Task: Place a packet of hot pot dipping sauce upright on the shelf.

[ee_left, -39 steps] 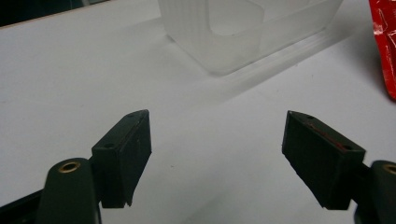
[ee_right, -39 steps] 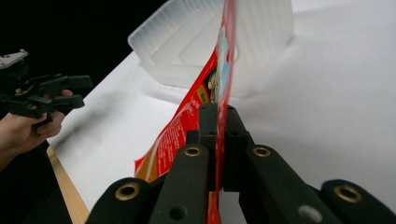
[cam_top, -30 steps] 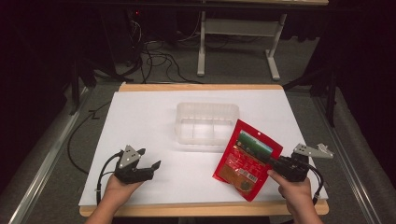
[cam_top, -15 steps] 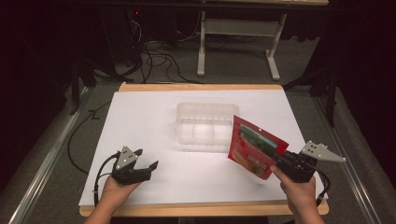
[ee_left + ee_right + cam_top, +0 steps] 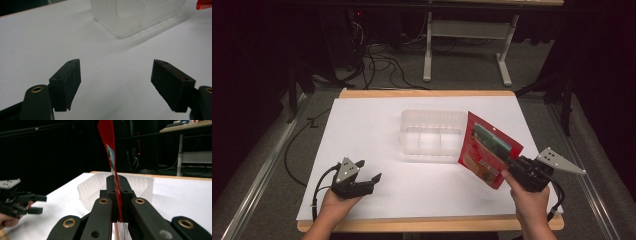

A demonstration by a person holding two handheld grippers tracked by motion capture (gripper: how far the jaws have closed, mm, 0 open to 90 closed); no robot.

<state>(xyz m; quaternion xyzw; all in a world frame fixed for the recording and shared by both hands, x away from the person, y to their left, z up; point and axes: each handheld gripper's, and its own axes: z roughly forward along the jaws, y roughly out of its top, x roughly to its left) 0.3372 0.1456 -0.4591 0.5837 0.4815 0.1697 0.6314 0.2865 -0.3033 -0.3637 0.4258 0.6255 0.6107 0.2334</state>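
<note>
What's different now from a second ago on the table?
The right gripper, jaws shut on the red pouch, has lifted it: a second ago the pouch lay flat on the white table, now it stands tilted up on edge beside the clear plastic container. The left gripper stays open near the table's front edge, and the container has not moved.

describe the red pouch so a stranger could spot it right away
On the white table, look right of the clear plastic tub. The red pouch is pinched on edge in the right gripper, the one red thing there.
</note>
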